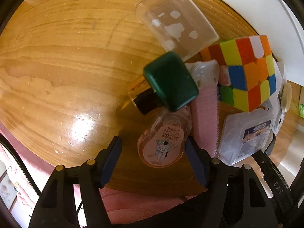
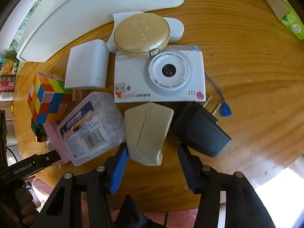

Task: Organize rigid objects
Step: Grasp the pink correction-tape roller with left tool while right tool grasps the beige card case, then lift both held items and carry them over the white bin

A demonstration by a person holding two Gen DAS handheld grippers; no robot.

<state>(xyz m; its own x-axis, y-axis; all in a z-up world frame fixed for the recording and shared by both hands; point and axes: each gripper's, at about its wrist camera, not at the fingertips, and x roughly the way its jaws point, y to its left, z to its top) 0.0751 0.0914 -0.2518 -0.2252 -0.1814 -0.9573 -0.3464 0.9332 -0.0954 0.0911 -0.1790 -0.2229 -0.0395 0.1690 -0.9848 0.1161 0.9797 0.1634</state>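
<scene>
Both grippers hang over a heap of small things crowded near the table's front edge, below the white tray at its far side.

The left gripper straddles a pink correction-tape dispenser. Its jaws stand partly open: the right pad looks to be at the dispenser's side, while the left one is clear of it, so nothing is gripped yet. The dispenser's far end lies under a green-capped bottle, which tilts against a clear glass. Lifting the dispenser could topple the bottle or set the glass rolling.

The right gripper, pointing almost straight down, brackets a beige case, with its jaws partly open too. The left pad is just beside the case's edge and the right pad is apart from it. A clear plastic box touches the case on one side and a dark charger on the other, so either pad may nudge a neighbour. A one-sided pinch on that slanted shell could squirt it out toward the toy camera. The puzzle cube, perched atop the heap, may shift as well.
</scene>
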